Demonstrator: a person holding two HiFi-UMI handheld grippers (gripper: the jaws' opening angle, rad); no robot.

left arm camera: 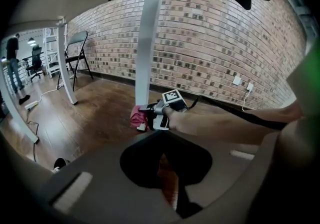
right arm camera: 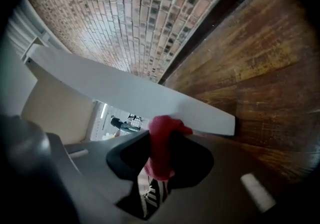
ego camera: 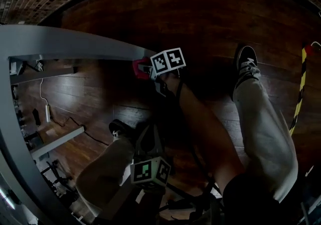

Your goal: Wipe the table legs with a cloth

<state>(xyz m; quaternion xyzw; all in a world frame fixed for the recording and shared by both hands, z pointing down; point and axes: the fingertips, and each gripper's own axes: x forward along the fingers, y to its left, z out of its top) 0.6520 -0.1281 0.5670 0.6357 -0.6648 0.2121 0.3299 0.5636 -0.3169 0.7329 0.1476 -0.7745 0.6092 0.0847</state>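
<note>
You are in what looks like an open office or studio workroom. A brick wall (left arm camera: 210, 43) runs along a dark plank floor (left arm camera: 95, 113), with sockets (left arm camera: 242, 84) low on it. White tables stand on slim table legs (left arm camera: 147, 43), with a folding chair (left arm camera: 77, 55) and an office chair (left arm camera: 36, 60) beyond. A power strip (ego camera: 47, 113) lies on the floor at your left, and a yellow-and-black striped strip (ego camera: 300, 88) shows at your right.

The right gripper's (right arm camera: 160, 138) jaws are clamped on a crumpled red fabric cloth (right arm camera: 161, 153), whose tip touches a white painted table leg (right arm camera: 125, 95) just ahead, with dark wooden plank floor (right arm camera: 260, 68) beyond.
</note>
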